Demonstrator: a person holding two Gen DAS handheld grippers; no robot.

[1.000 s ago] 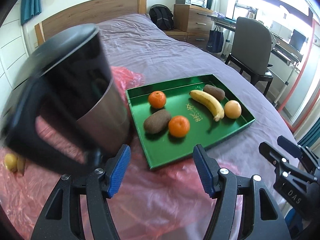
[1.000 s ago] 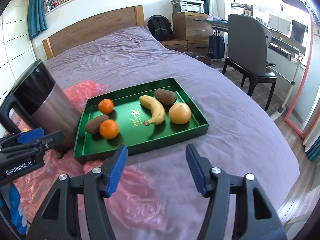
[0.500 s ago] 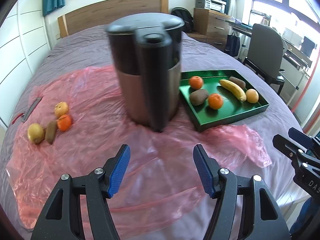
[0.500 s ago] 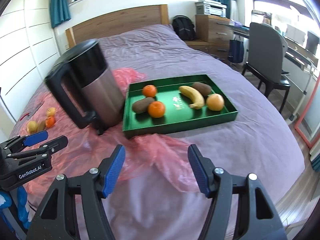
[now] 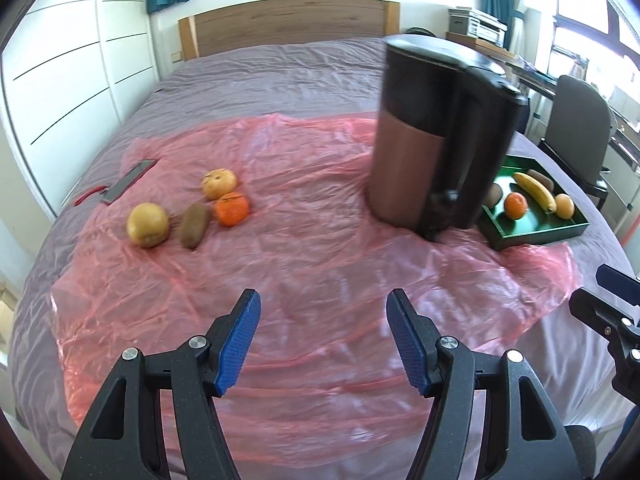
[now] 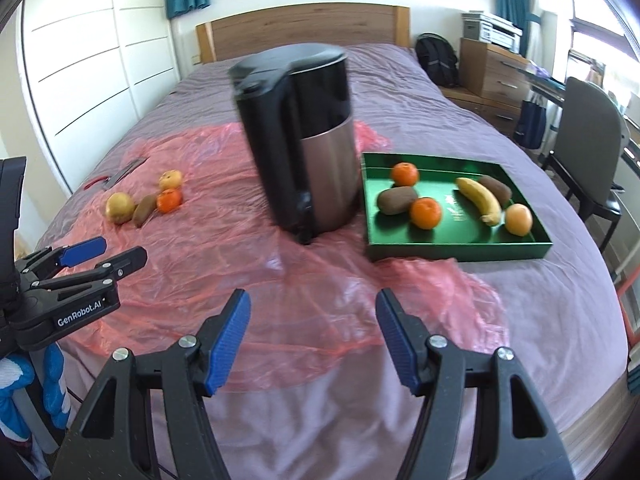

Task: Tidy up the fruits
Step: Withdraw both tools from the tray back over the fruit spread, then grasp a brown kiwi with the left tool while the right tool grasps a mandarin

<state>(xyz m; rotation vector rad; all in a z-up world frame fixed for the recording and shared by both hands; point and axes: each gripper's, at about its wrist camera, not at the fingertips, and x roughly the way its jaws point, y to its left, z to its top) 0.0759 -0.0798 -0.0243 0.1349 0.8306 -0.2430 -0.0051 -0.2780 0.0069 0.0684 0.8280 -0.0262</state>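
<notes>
Four loose fruits lie together on the pink plastic sheet (image 5: 320,240), far left: a yellow fruit (image 5: 147,225), a kiwi (image 5: 194,225), a tangerine (image 5: 232,209) and a pale round fruit (image 5: 219,184). On the right, the green tray (image 6: 456,246) holds two tangerines, two brown fruits, a banana (image 6: 478,200) and a pale orange. My left gripper (image 5: 322,312) hovers open over the sheet, well short of the loose fruits. The right gripper (image 6: 312,312) is open and empty above the near edge of the sheet, facing the kettle.
A tall black and steel kettle (image 6: 312,140) stands on the sheet between the loose fruits and the tray. A dark flat object with a red end (image 5: 128,186) lies beyond the fruits. A chair (image 6: 588,140) and drawers stand right of the bed.
Both grippers swung left along the bed. The loose fruits came into both views, and the kettle and tray slid to the right. The right jaws stand slightly wider.
</notes>
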